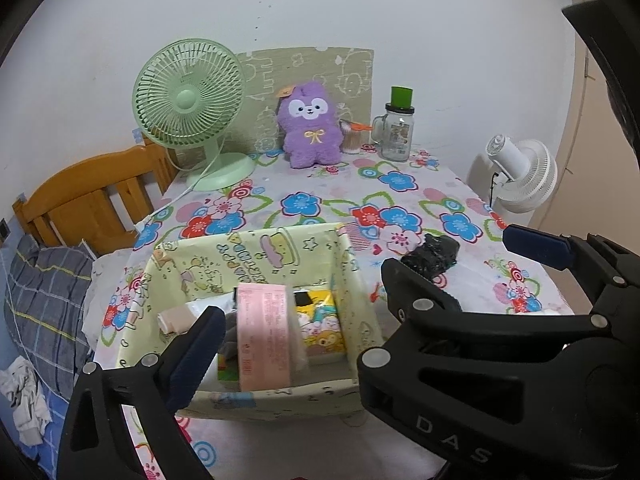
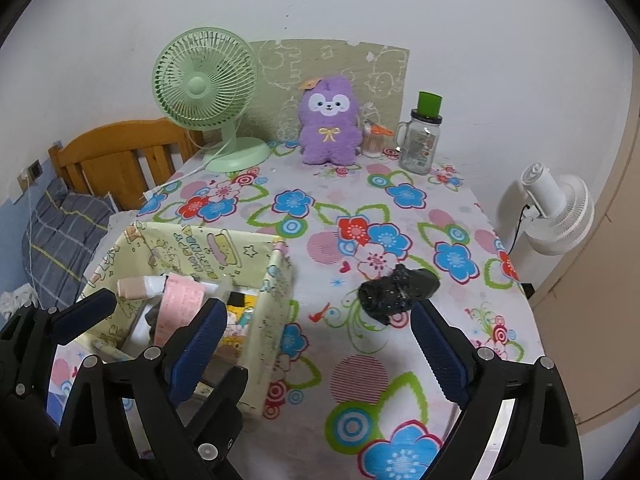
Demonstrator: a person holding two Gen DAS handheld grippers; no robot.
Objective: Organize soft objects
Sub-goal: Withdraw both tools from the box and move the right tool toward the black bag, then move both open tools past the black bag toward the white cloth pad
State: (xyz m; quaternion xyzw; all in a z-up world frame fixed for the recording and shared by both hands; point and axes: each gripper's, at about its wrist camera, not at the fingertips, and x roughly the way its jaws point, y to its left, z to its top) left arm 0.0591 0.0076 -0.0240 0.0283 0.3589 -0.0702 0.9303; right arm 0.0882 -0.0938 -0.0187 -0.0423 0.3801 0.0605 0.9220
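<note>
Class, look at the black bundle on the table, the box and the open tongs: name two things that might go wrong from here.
1. The black bundle is shiny and lumpy; it lies beyond the open right tongs, so a shallow grab might slip off.
2. The box is already crowded, with the pink packet standing up; another item may jam or tip it.

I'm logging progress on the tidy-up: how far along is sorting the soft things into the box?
Done: the fabric box already holds a pink pack, a yellow pack and a rolled item. In hand: nothing; the left gripper and right gripper are both open and empty. Left: the black bundle lies on the tablecloth, and the purple plush stands at the back.
</note>
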